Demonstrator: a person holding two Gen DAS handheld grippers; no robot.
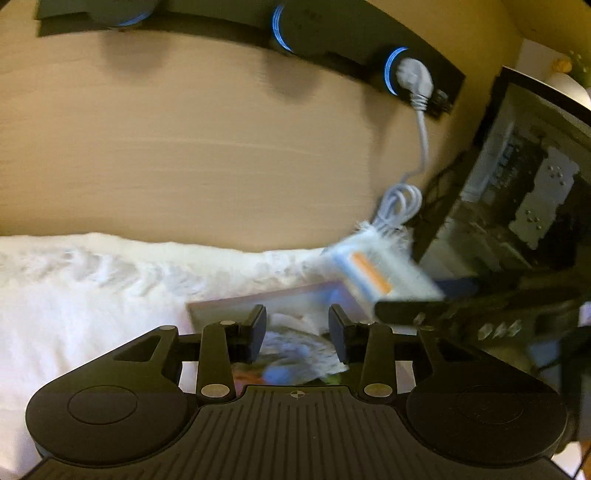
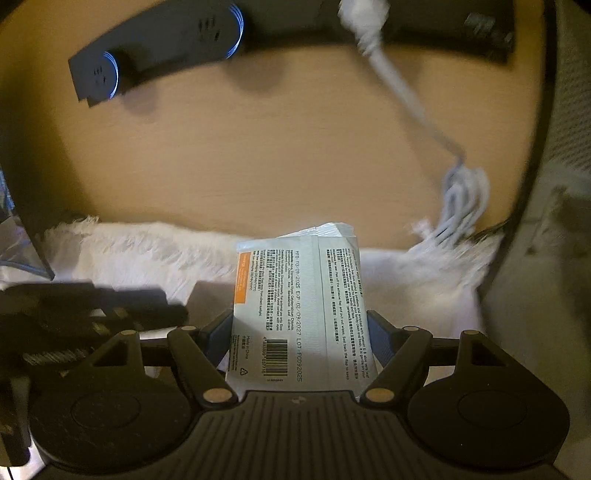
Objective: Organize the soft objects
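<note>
Wipes packet (image 2: 299, 314), soft white pouch with orange label and printed barcode: held between the fingers of the right gripper (image 2: 299, 332), which is clamped on its sides, the pouch standing lengthwise out from the jaws above a white furry mat (image 2: 147, 254). In the left wrist view the same packet (image 1: 373, 269) appears blurred, raised above the far right corner of a shallow box (image 1: 236, 299) that rests on the mat (image 1: 74, 295). Left gripper (image 1: 297, 332): fingers parted, holding nothing, poised over the box with a crumpled white-and-blue soft item (image 1: 295, 354) lying just below and between them; contact with it cannot be told. Box contents: that soft item and some coloured patches, too blurred to name. Surroundings: wooden tabletop (image 1: 184, 147), black power strip with blue-ringed sockets (image 1: 295, 33), white plug and coiled cable (image 1: 402, 199), open computer case (image 1: 535, 177) at right. Progress, as a judgement: task is midway at least, since one soft thing already lies in the box and the packet is in the air near it but not yet set down. Remaining: placing the packet, then releasing it; whether other loose soft things wait outside both views cannot be told.
</note>
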